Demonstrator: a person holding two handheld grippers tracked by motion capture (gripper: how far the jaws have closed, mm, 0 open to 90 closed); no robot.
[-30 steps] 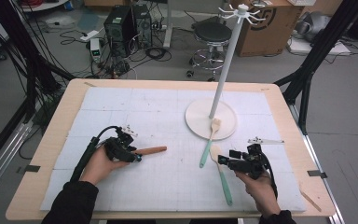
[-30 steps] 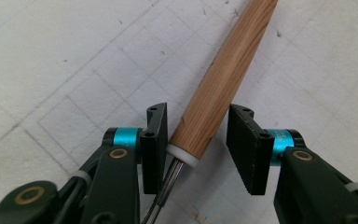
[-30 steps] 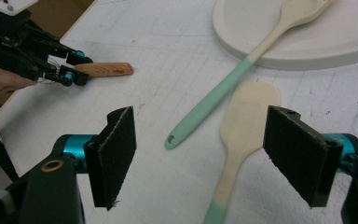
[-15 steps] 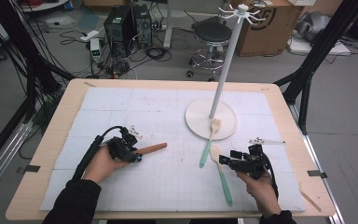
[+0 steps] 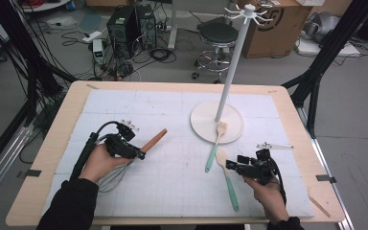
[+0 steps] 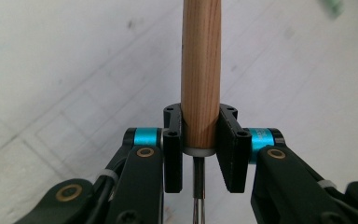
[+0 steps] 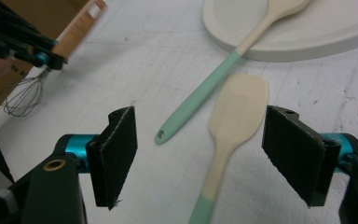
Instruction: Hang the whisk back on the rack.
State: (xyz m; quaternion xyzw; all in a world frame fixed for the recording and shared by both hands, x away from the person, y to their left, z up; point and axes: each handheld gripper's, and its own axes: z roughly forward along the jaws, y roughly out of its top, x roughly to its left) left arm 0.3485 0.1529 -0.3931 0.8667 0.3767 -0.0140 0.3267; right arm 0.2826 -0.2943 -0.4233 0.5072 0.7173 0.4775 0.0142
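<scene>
A whisk with a wooden handle (image 5: 154, 139) (image 6: 200, 70) is held at the left of the table. My left gripper (image 5: 136, 154) (image 6: 200, 149) is shut on the handle's lower end, its jaws having just closed onto it. The wire end (image 5: 112, 175) (image 7: 25, 98) trails back under the hand. At the right, my right gripper (image 5: 230, 165) (image 7: 209, 140) stands open low over a spatula (image 5: 227, 177) (image 7: 240, 100) with a cream blade and teal handle, its pads either side of the blade and apart from it.
A second teal-handled utensil (image 5: 214, 146) (image 7: 205, 88) lies with its cream head on the round white base (image 5: 232, 127) of a tall hook stand (image 5: 232, 62). White gridded mat (image 5: 182, 163) covers the table. The left gripper (image 7: 32, 51) appears far off in the right gripper view.
The left hand has lifted slightly and the whisk's wooden handle now points higher off the mat. The right hand and both spatulas have stayed put.
</scene>
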